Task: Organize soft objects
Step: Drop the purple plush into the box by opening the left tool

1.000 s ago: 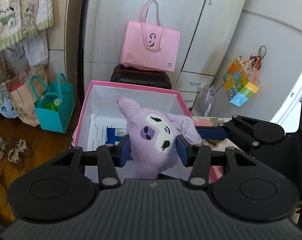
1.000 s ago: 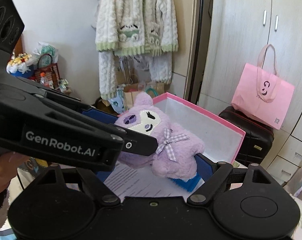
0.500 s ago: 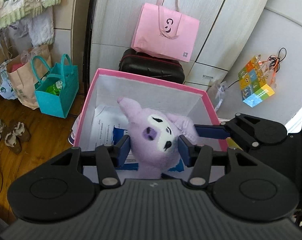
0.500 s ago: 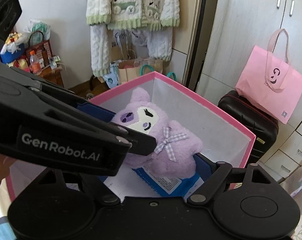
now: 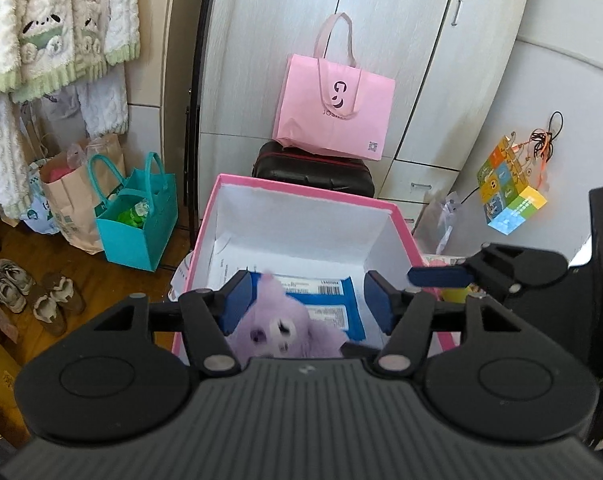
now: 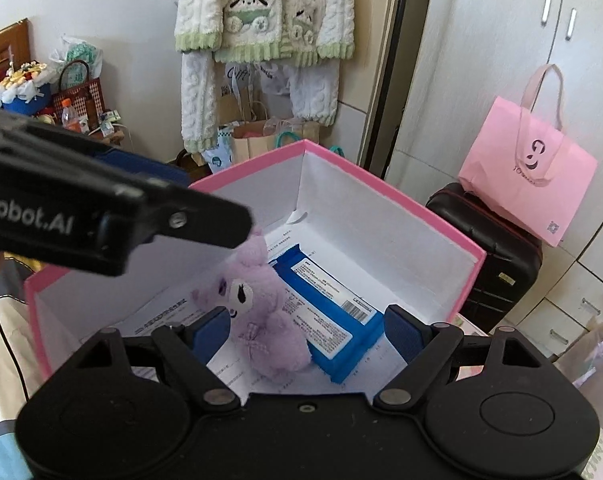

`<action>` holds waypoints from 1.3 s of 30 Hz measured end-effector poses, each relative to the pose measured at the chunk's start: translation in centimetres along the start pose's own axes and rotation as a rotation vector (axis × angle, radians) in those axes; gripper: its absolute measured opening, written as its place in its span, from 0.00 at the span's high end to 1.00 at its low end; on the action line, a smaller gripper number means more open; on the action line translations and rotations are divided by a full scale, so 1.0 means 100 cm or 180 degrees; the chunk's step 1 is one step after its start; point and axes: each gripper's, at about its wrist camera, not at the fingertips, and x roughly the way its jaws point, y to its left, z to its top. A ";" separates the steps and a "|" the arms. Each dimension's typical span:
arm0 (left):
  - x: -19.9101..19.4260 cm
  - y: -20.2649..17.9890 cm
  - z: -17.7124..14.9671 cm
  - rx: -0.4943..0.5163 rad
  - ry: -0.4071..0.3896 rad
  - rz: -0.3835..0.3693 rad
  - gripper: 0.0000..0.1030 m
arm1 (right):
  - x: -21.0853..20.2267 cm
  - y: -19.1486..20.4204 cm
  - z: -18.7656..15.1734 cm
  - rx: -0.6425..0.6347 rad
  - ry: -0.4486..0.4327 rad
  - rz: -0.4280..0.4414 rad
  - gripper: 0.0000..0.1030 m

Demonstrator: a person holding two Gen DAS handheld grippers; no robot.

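Left gripper (image 5: 306, 299) with jaws opening, blue pads apart and clear of the purple plush toy (image 5: 279, 330), which sits blurred below and between them at about 6 o'clock in the left wrist view, not pressed by either pad. Seen from the right wrist view, the same plush toy (image 6: 257, 312) down inside the pink box (image 6: 385, 192), on the white printed sheet (image 6: 161, 322) lining the floor, leaning against the near edge of a blue packet (image 6: 333, 316) that lies toward 3 o'clock of it; face turned toward 9 o'clock, ear tip pointing up toward 12 o'clock under the dark finger of the left gripper (image 6: 113, 216) crossing in from 9 o'clock. Right gripper (image 6: 307, 328) spread wide, nothing clamped: left pad just beside the toy's flank, contact impossible to tell; right pad well off, past the packet's corner. Box interior white, rim pink, open at the top. Beyond the box at 12 o'clock in the left wrist view, a black suitcase (image 5: 313, 172) with a pink tote bag (image 5: 333, 116) resting on it against pale wardrobe doors (image 5: 381, 20). At 9 o'clock, a teal bag (image 5: 137, 220) on the wooden floor beside brown paper bags (image 5: 69, 200), with shoes (image 5: 33, 296) nearer 8 o'clock. At 10 to 11 o'clock, a cream knitted cardigan (image 5: 57, 28) hanging. At 3 o'clock, a colourful cube-shaped bag (image 5: 509, 196) hanging on the wall.
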 end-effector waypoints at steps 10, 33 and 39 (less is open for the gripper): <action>-0.057 -0.031 -0.018 0.0188 -0.0151 -0.0094 0.36 | -0.062 0.006 -0.018 -0.0069 -0.0195 -0.0001 0.15; -0.098 -0.133 -0.072 0.0808 0.0066 -0.0712 0.29 | -0.222 -0.072 -0.155 0.0350 -0.0669 -0.0137 0.14; -0.074 -0.164 -0.083 0.1010 0.0120 -0.0665 0.29 | -0.221 -0.098 -0.194 0.0503 -0.0773 -0.0288 0.14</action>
